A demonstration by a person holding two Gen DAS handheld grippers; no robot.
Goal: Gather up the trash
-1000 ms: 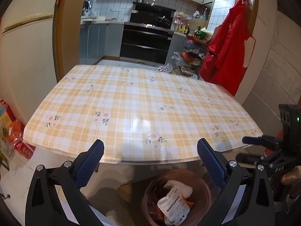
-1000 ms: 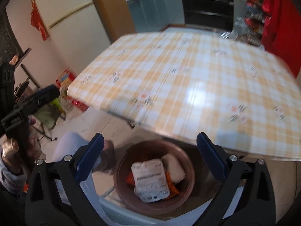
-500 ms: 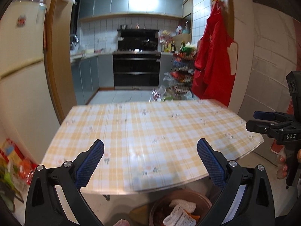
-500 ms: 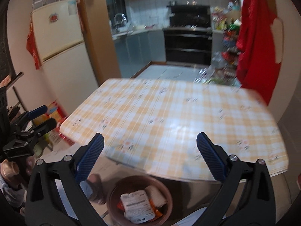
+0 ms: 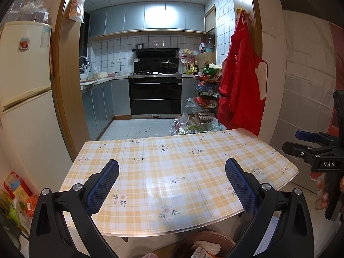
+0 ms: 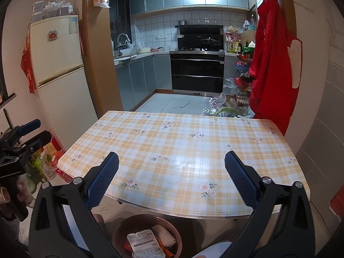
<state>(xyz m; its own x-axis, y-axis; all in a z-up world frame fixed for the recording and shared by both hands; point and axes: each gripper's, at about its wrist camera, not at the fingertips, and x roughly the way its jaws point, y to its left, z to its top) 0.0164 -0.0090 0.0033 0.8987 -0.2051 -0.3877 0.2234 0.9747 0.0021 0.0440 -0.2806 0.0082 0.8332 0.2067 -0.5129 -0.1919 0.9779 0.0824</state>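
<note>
Trash sat in the brown bin (image 6: 148, 236) on the floor, just under the near edge of the counter (image 6: 182, 146): a white labelled packet (image 6: 144, 244), a pale netted wrapper (image 6: 164, 234) beside it, orange scraps beneath. In the left view only the bin's rim and a bit of wrapper showed at the bottom edge. Your left claw (image 5: 172, 180) was spread wide, nothing between the blue pads (image 5: 103, 185), held above the counter's near edge. Your right claw (image 6: 172, 179) was likewise wide open and empty, over the same edge. The checked, flowered cloth on the counter carried nothing. Beyond it were the fridge (image 6: 58, 68), the oven (image 6: 197, 71) and a red apron (image 6: 271, 53) hanging at the doorway.
</note>
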